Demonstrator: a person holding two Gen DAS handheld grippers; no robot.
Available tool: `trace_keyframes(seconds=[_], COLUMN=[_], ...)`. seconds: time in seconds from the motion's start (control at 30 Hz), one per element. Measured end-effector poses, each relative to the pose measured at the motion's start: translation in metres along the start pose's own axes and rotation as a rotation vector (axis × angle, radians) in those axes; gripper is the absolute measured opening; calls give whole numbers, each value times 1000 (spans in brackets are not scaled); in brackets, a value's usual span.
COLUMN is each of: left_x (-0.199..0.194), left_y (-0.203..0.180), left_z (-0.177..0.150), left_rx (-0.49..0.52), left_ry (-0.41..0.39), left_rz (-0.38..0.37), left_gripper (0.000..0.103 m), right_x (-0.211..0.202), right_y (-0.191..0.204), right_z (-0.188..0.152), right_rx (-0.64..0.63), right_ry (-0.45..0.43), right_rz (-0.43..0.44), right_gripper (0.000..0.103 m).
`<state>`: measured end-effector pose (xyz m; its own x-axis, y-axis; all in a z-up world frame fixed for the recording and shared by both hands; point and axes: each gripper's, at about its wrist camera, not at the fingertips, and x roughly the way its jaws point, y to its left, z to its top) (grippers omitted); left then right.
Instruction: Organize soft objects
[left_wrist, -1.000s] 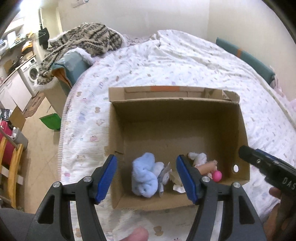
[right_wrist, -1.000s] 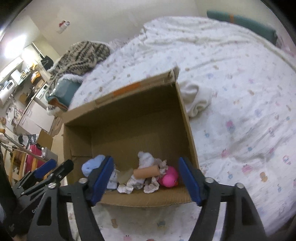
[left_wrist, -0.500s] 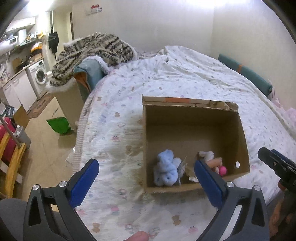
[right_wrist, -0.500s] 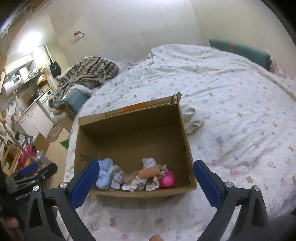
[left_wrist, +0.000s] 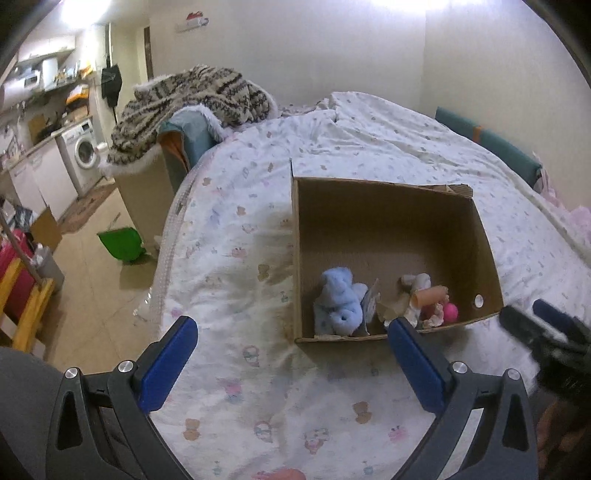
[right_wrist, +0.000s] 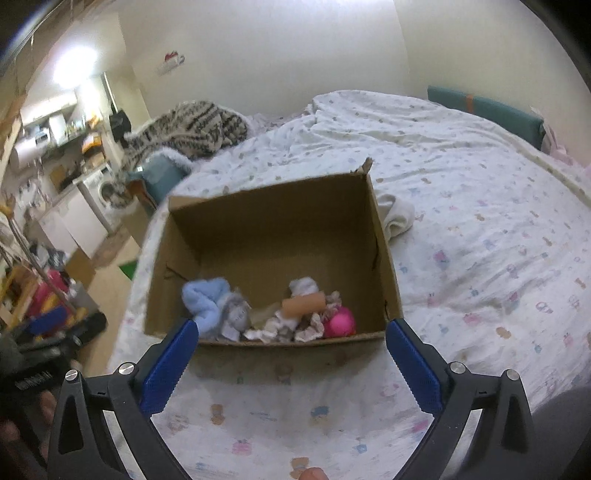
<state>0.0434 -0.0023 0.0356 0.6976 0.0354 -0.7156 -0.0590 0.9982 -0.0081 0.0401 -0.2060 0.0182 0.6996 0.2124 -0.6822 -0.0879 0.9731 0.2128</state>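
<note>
Cardboard box (right_wrist: 273, 229) sits open on the bed (right_wrist: 480, 258), ahead of and below both my tongs, with the soft things bunched along its near wall. My left tongs (left_wrist: 291, 360) gape wide with nothing between the pads; my right tongs (right_wrist: 291, 360) do too. Both sets of jaws have just been opening, and both are empty.

From the right view the box lies almost square ahead, its near rim between my pads. The blue plush (right_wrist: 207, 304) lies at the left end of the pile, the pink ball (right_wrist: 340, 321) at the right, and a tan roll (right_wrist: 303, 304) lies crosswise between them, its long axis running left to right along the near wall. From the left view the box is off to the right, so I judge my right hand the better placed for the ball and roll, my left for the plush.

A white cloth (right_wrist: 397, 218) lies outside, touching the box's right wall, still loose on the bed; my right hand is nearer to it.

The near wall cuts off the bottoms of the toys. The pale scraps round the roll are too tangled to name, and part of the cloth is hidden behind the box.
</note>
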Motion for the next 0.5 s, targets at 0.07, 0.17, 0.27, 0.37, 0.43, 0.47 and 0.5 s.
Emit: trace_keyframes(seconds=[0.07, 0.17, 0.27, 0.37, 0.43, 0.47, 0.5], left_x=[2, 7, 9, 11, 13, 13, 13], left_y=[0, -2, -6, -10, -11, -11, -11], left_z=[-2, -7, -11, -14, -15, -15, -14], left_rx=[-12, 3, 20, 29, 28, 26, 25], left_ry=[8, 16, 26, 31, 35, 38, 39], left_rz=[-4, 33, 36, 37, 38, 35, 33], left_gripper=[103, 103, 103, 103, 103, 103, 103], right_x=[3, 7, 11, 13, 15, 15, 14], right_y=[2, 4, 3, 4, 5, 5, 5], right_z=[0, -1, -1, -1, -2, -2, -2], right_rx=[-10, -18, -21, -30, -32, -34, -36], right_ry=[-1, 1, 7, 10, 13, 13, 13], right_rz=[4, -12, -18, -27, -29, -31, -33], right_gripper=[103, 103, 103, 103, 103, 103, 103])
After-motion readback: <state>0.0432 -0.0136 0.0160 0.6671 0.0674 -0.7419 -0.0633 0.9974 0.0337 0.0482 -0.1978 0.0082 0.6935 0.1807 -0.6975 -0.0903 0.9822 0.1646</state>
